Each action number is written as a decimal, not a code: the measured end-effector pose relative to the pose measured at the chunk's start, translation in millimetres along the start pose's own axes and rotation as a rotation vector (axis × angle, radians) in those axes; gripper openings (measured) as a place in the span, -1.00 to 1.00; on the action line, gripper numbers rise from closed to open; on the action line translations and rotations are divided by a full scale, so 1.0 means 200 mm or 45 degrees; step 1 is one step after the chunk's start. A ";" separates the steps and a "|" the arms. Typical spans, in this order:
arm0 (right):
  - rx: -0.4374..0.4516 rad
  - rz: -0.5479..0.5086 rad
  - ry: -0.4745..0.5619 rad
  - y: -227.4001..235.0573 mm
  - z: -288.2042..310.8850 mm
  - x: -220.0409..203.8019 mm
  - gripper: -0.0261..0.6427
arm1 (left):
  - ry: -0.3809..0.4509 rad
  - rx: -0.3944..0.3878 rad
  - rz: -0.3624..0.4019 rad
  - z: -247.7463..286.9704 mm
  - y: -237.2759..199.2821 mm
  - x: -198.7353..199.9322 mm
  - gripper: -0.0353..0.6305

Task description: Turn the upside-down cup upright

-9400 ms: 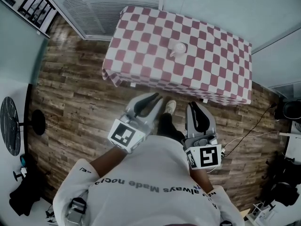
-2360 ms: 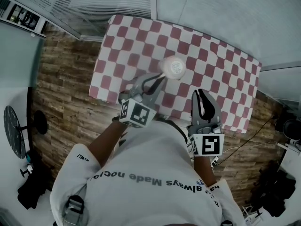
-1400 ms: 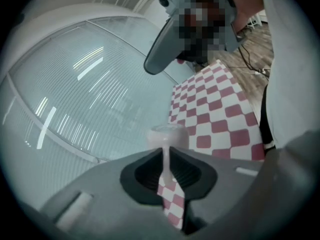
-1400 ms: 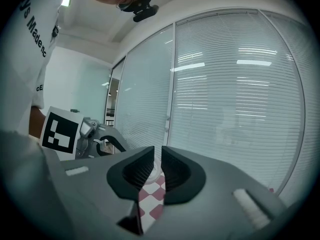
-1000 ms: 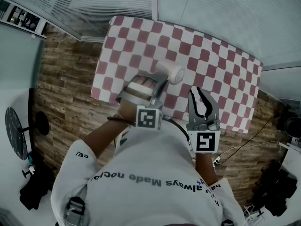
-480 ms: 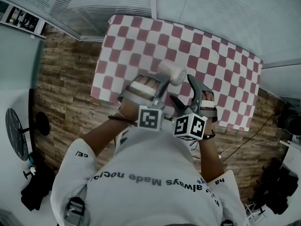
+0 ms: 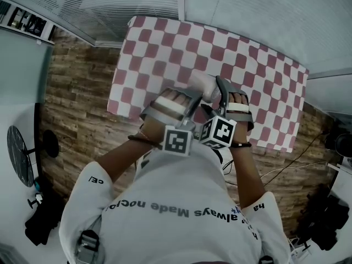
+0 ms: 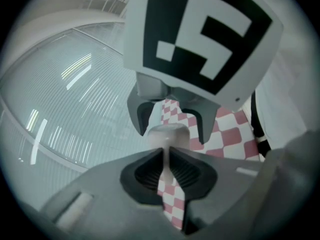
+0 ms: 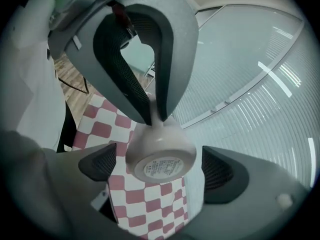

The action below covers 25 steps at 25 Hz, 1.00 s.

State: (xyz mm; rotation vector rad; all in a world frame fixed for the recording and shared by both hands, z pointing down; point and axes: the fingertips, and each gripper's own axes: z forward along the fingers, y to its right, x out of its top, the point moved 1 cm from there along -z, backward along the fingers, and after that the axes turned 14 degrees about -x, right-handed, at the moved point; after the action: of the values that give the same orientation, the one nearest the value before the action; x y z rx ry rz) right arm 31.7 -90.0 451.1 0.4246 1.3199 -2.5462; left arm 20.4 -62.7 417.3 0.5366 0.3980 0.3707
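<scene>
One white cup (image 9: 159, 146), printed label underneath

A table draped in a red-and-white checked cloth (image 7: 159, 43) stands against frosted glass panels (image 7: 258, 10). White slatted blinds (image 7: 121, 4) hang to the left of the panels. The floor (image 7: 77, 103) is dark wood planking. At the far left sit a round black disc (image 7: 15, 155) and a smaller round black base (image 7: 49, 143) (what they belong to is unclear). A shelf (image 7: 19, 18) of small items fills the top left corner.
</scene>
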 end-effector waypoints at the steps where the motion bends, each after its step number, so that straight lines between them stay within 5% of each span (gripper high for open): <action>1: -0.007 -0.009 0.000 0.00 0.01 0.00 0.68 | 0.004 -0.001 0.001 0.00 0.00 0.00 -0.77; 9: -0.041 -0.045 -0.010 0.01 0.03 0.00 0.42 | 0.017 0.000 0.008 0.00 0.01 0.04 -0.77; 19: -0.091 -0.038 -0.009 0.04 0.03 0.00 0.41 | 0.069 0.039 0.013 -0.02 -0.01 0.05 -0.73; 25: -0.129 -0.030 -0.016 0.08 0.02 -0.02 0.41 | 0.178 -0.002 -0.139 -0.03 0.00 0.04 -0.38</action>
State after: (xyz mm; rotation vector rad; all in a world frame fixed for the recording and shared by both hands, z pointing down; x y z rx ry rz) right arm 40.9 -101.6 443.2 0.3744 1.4502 -2.4829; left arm 25.2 -56.3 409.5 0.4868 0.5600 0.3043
